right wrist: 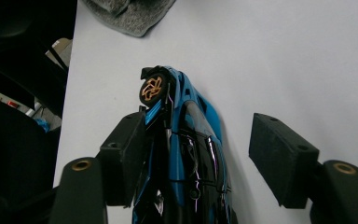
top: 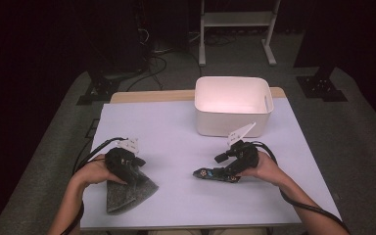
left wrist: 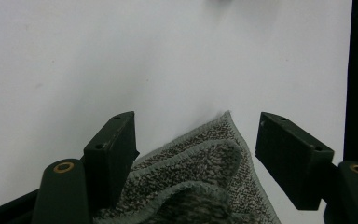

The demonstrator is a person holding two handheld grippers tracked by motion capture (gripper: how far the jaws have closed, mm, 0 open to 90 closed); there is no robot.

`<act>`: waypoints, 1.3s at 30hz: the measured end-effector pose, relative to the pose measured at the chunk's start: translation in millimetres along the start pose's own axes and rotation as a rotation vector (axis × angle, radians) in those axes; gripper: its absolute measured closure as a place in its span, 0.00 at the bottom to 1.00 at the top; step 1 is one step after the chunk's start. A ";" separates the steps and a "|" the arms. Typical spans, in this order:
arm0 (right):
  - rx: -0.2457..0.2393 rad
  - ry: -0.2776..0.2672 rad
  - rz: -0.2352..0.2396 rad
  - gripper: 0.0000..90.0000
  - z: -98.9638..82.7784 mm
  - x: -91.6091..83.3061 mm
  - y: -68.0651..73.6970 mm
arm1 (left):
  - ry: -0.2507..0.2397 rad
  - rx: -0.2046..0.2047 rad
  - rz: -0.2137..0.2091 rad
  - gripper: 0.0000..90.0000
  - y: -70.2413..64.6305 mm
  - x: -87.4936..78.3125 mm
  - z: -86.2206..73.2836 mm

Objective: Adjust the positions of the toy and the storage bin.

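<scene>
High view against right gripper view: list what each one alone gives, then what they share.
High view alone: the white bin at the table's far side, both hands with their claws, the left claw over the grey cloth.

Right gripper view alone: the toy car's blue and black body and its gold-spoked wheel, and the right claw open, one jaw against the car, the other apart from it.

Shared: the toy car, the grey cloth, the white table.

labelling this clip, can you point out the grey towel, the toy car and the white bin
grey towel (left wrist: 200, 163): left gripper view, on its folded middle.
toy car (right wrist: 191, 140): right gripper view, on the blue and black body.
white bin (top: 225, 122): high view, on its near wall.
</scene>
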State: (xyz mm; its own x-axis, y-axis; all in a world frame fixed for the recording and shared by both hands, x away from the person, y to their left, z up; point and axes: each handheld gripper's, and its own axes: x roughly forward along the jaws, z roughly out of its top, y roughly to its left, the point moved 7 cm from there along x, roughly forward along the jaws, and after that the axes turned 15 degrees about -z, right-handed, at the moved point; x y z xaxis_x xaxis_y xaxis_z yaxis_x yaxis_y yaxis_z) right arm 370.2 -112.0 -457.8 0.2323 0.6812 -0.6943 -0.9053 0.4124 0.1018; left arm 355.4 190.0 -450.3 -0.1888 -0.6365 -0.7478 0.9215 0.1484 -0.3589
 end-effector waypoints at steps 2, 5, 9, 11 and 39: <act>-0.013 0.007 0.001 0.38 -1.4 1.8 4.6 | -0.001 0.000 0.000 0.31 -0.1 0.2 -0.1; -0.038 0.007 -0.004 0.38 -2.9 4.7 11.6 | 0.002 -0.001 0.000 0.31 -0.1 0.4 -0.9; -0.072 0.000 -0.017 0.38 -8.7 9.2 22.2 | 0.001 -0.001 0.002 0.31 -0.9 0.3 -1.8; -0.088 0.004 -0.021 0.38 -13.6 12.7 28.1 | 0.003 -0.002 0.003 0.31 -1.4 -0.5 -2.8; -0.171 -0.029 -0.103 0.37 -36.5 10.7 45.2 | 0.010 0.003 0.045 0.23 -7.1 18.5 -9.2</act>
State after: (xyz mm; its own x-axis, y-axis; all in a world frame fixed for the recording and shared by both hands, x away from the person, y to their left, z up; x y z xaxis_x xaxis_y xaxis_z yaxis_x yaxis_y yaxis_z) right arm 318.8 -108.2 -486.6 0.3345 0.6586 -0.6740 -0.9228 0.3738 -0.0927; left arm 342.2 184.1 -466.7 -0.1504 -0.6214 -0.7689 0.9302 0.1744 -0.3230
